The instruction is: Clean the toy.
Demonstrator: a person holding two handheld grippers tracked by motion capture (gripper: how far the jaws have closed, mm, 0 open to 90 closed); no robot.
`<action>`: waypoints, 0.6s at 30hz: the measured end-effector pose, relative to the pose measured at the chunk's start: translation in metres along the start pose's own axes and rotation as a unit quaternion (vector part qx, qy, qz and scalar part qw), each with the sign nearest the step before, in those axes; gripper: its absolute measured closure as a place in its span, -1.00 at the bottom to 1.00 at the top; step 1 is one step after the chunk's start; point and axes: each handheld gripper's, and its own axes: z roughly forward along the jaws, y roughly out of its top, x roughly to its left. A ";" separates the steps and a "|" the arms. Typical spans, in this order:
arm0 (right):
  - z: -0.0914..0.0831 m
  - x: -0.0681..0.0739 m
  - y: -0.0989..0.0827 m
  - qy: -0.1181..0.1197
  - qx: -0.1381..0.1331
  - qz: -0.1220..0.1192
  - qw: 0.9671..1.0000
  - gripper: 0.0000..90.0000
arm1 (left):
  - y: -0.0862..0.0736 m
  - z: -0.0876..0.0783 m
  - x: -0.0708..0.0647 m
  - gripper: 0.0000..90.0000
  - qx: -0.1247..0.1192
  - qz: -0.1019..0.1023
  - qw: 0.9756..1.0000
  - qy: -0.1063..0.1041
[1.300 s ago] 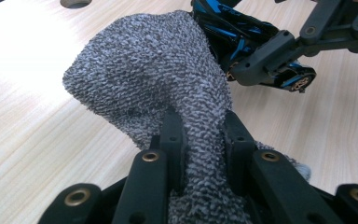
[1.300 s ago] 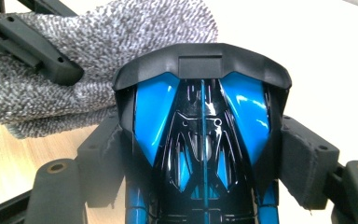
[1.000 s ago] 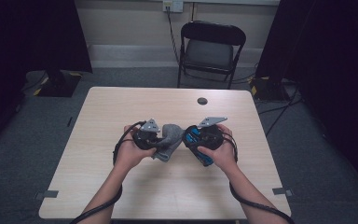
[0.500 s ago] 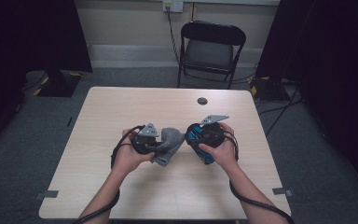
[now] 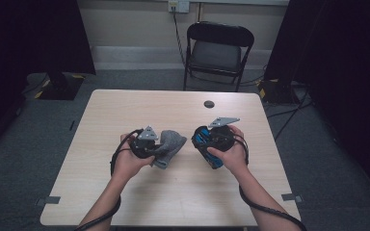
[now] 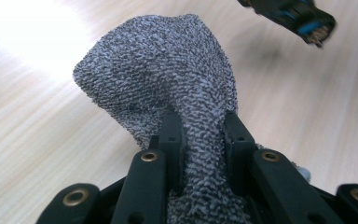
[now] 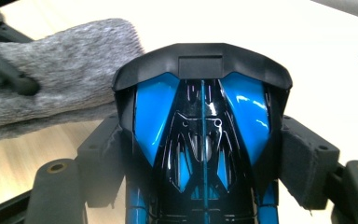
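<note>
My left gripper [image 5: 158, 147] is shut on a grey terry cloth, shaped like a sock [image 5: 172, 142]. In the left gripper view the black jaws [image 6: 200, 123] pinch the sock [image 6: 158, 70] near one end, and the rest stands up ahead of them. My right gripper [image 5: 212, 143] is closed around a glossy blue-and-black plastic object [image 5: 200, 137]. In the right gripper view its padded fingers [image 7: 303, 161] press on the sides of the object [image 7: 200, 112]. The sock [image 7: 60, 93] lies just beyond it to the left. A small gap separates sock and object above the table [image 5: 125, 110].
A small black round disc [image 5: 209, 104] lies on the table toward the far edge. A black folding chair [image 5: 219, 48] stands beyond the table. Cables trail from both grippers along the forearms.
The left gripper with the sock has drawn slightly away from the blue-and-black object, leaving a small gap. The right hand has kept still.
</note>
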 end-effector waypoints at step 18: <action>0.007 0.015 0.008 0.004 -0.004 -0.012 1.000 -0.43 | 0.020 0.022 -0.017 0.64 -0.011 -0.001 1.000 -0.021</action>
